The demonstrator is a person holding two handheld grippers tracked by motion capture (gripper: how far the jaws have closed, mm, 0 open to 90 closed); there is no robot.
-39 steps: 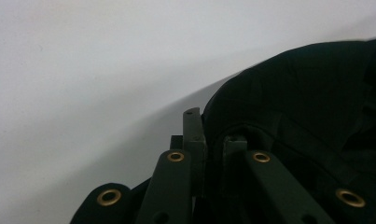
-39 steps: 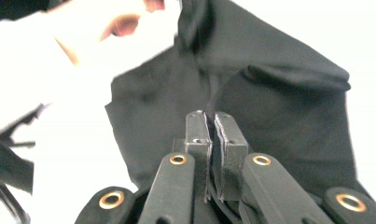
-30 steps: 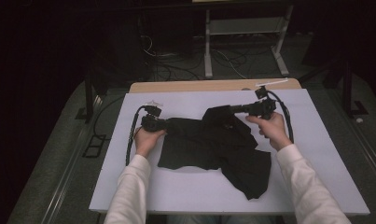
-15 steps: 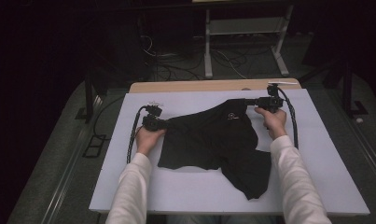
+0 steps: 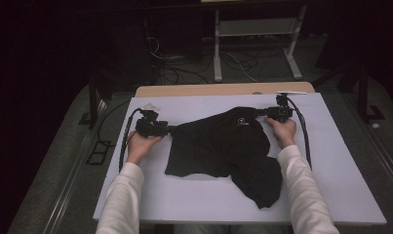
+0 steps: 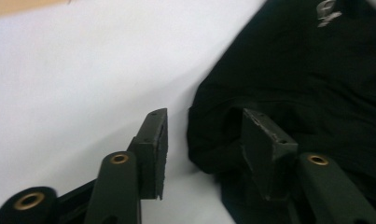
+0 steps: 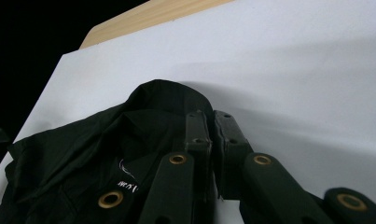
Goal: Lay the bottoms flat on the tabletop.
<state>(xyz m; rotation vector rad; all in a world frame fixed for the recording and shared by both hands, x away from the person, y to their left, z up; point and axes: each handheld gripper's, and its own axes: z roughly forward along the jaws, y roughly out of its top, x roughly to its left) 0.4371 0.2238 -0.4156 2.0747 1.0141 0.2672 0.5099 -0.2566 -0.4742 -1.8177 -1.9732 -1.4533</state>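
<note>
High view: black shirt [image 5: 223,146] lies spread on the white mat [image 5: 340,185], logo side up. Left of the shirt, the left gripper [image 5: 170,129] has just been opening; jaws stand apart, cloth corner between them but unpressed. At the shirt's far right corner, the right gripper [image 5: 260,112] is pressed together, pinching the cloth. Judgement: lift left clear without snagging, keep right pinned low, then smooth toward the near hem.

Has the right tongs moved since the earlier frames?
Yes. The right tongs, shut on the black garment, moved outward toward the white board's far right corner.
</note>
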